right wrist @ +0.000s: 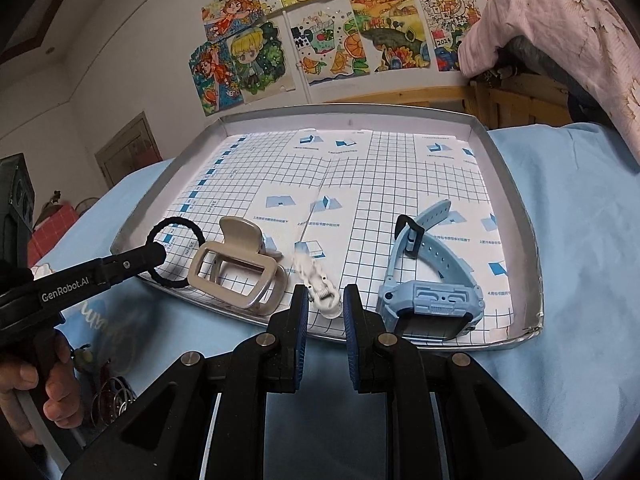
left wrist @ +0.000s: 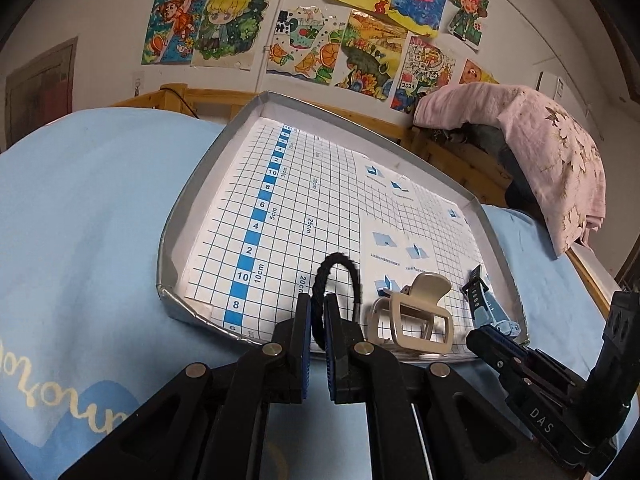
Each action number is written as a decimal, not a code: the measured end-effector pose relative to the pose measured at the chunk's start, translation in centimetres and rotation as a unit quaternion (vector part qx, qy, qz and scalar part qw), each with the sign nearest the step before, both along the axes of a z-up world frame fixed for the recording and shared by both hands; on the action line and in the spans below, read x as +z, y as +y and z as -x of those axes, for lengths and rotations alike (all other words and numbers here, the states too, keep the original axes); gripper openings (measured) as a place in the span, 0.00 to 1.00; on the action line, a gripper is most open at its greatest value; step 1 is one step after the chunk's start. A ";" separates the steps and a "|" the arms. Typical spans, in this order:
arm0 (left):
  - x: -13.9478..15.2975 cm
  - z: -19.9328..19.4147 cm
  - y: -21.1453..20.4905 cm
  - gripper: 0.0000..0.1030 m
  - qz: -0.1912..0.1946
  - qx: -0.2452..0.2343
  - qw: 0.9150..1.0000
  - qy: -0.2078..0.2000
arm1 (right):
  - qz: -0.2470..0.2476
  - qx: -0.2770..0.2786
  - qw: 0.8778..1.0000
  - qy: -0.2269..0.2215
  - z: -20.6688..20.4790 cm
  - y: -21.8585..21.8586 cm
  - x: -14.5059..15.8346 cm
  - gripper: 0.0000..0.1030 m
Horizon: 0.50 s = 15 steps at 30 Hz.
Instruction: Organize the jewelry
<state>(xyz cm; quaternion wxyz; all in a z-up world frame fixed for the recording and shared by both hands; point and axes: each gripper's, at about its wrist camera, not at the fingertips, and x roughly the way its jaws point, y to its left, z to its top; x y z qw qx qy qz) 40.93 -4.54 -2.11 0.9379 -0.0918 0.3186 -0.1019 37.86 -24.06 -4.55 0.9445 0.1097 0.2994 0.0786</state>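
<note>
Room: kids' drawings are covering the wall, and a pale blue sheet is lying under everything you're working on.

Tray: the grid-lined tray is sitting flat on that sheet, and most of its far half is staying bare.

Hair tie: your left gripper is pinching the black braided hair tie, jaws nearly together, with the loop sticking up over the tray's near left edge. From the right wrist view the hair tie is hanging right at the rim, so I'm reading it as about to be dropped in.

Claw clip: the beige claw clip is already lying inside the tray, just beside the tie.

Hairpin: the small white piece is sitting between the fingertips of your right gripper. It's blurry, so I'm only guessing it's a pearly hairpin. The jaws are standing a little apart, and I can't tell whether the pads are pressing on it.

Watch: the light blue watch is resting in the near right corner, clear of the jaws.

Leftovers: some metal rings and a small trinket are still lying on the sheet by your left hand, outside the tray.

Progress: you're looking roughly halfway to me. Two pieces are in, two are going in, and the rest is waiting.
</note>
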 end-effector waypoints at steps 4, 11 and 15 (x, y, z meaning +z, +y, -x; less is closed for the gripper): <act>0.7 0.7 0.0 0.36 0.006 0.004 1.000 -0.013 | -0.003 -0.006 1.000 -0.007 0.3 -0.2 0.3 0.20; 3.4 4.1 1.7 0.79 0.036 0.034 0.997 -0.057 | 0.006 -0.028 0.997 -0.066 3.6 -1.0 3.2 0.43; 5.5 7.8 2.7 0.99 0.039 0.054 0.993 -0.098 | 0.003 -0.035 0.992 -0.117 6.8 -1.6 5.7 0.62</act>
